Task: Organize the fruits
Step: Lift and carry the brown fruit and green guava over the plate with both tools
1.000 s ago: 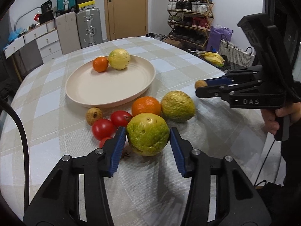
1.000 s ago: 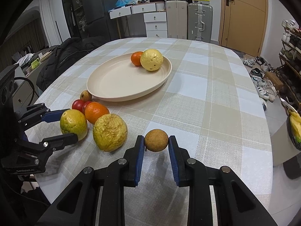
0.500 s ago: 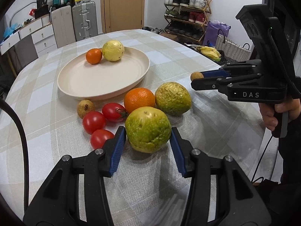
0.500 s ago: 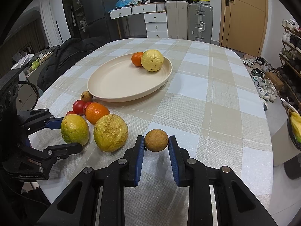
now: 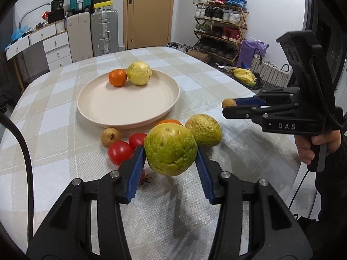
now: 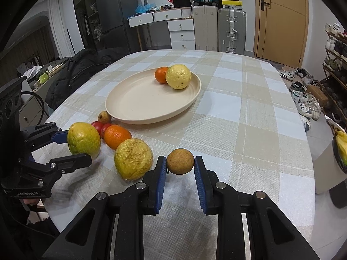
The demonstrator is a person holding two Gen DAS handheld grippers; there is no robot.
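Checked table [image 6: 249, 117], round cream plate [image 5: 128, 108] at its middle with a small orange [image 5: 117, 77] and a yellow fruit [image 5: 139, 73] touching at the far rim. Near edge of plate: wrinkled yellow fruit [image 6: 133, 161], orange [image 6: 117, 136], tomatoes [image 5: 120, 152], small tan fruit [image 5: 110, 134].

Left gripper [image 5: 170, 158] clenched on a green fruit [image 5: 170, 149], lifted clear of the cloth. Right gripper [image 6: 180, 162] clamped on a small brown fruit [image 6: 180, 161].

Judgement: carry both to bare plate floor, lower until resting, then release, lest either roll off.
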